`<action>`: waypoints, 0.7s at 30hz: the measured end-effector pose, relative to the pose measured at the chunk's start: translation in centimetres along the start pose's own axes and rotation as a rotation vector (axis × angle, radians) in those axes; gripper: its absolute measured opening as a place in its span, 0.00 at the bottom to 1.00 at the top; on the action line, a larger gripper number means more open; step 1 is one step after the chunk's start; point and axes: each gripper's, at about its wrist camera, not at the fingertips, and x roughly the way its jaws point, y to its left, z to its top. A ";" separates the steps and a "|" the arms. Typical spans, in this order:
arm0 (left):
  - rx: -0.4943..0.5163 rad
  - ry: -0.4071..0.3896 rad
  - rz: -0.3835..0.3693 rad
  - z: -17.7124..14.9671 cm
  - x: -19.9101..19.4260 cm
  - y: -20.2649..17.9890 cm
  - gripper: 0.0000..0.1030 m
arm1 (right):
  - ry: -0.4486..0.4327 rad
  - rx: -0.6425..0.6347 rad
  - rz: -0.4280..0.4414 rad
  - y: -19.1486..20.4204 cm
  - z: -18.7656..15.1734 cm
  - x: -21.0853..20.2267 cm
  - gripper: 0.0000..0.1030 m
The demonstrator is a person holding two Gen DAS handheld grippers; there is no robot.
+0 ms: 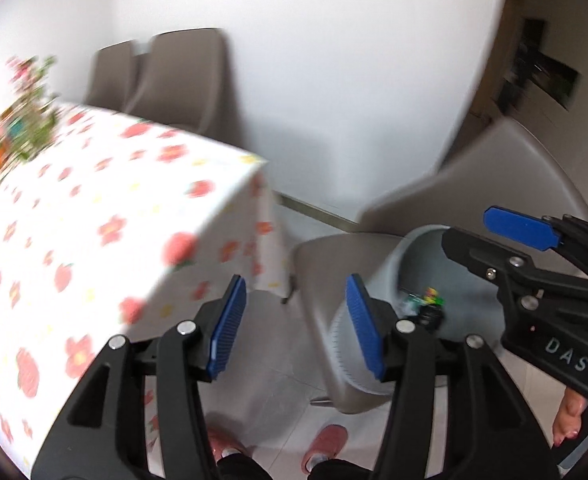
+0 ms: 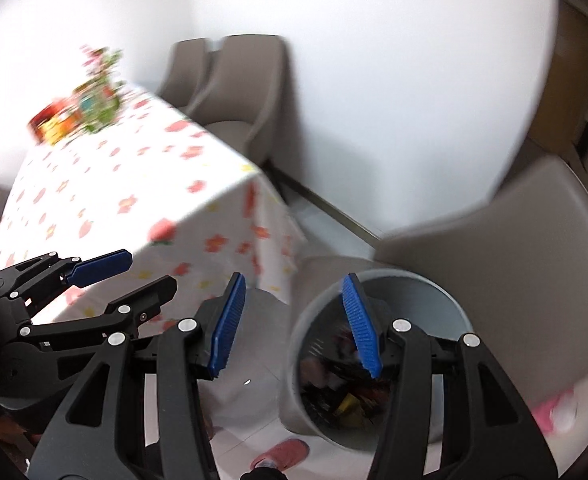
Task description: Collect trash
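Both your left gripper [image 1: 296, 326] and right gripper [image 2: 294, 322] gape empty; the trash bin [image 2: 434, 292] holds wrappers, so swing left toward the floral table [image 2: 105, 184].

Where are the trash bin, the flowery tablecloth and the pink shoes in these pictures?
trash bin [image 2: 446, 292]: right wrist view, far inner wall.
flowery tablecloth [image 1: 93, 200]: left wrist view, flat top.
pink shoes [image 1: 328, 442]: left wrist view, toe of one shoe.

I can't identify blurred colourful clutter at far end of floral-clothed bench [image 2: 73, 116]. Dark jumbled trash inside grey round plastic bin [image 2: 334, 392] partly hidden behind my right fingers [image 2: 360, 316].
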 end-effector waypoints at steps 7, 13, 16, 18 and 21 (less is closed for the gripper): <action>-0.184 -0.065 0.142 -0.6 -5.1 10.1 0.53 | -0.022 -0.171 0.120 10.2 3.6 1.4 0.48; -0.300 -0.099 0.241 -1.8 -9.6 19.3 0.67 | -0.036 -0.269 0.217 20.0 6.1 2.2 0.49; -0.336 -0.098 0.292 -2.6 -11.5 23.7 0.68 | -0.040 -0.310 0.250 25.2 6.9 2.4 0.53; -0.352 -0.089 0.336 -3.1 -12.7 26.4 0.68 | -0.045 -0.332 0.269 28.4 7.3 2.4 0.58; -0.371 -0.073 0.388 -4.0 -14.6 29.7 0.69 | -0.050 -0.357 0.287 32.1 7.6 2.2 0.58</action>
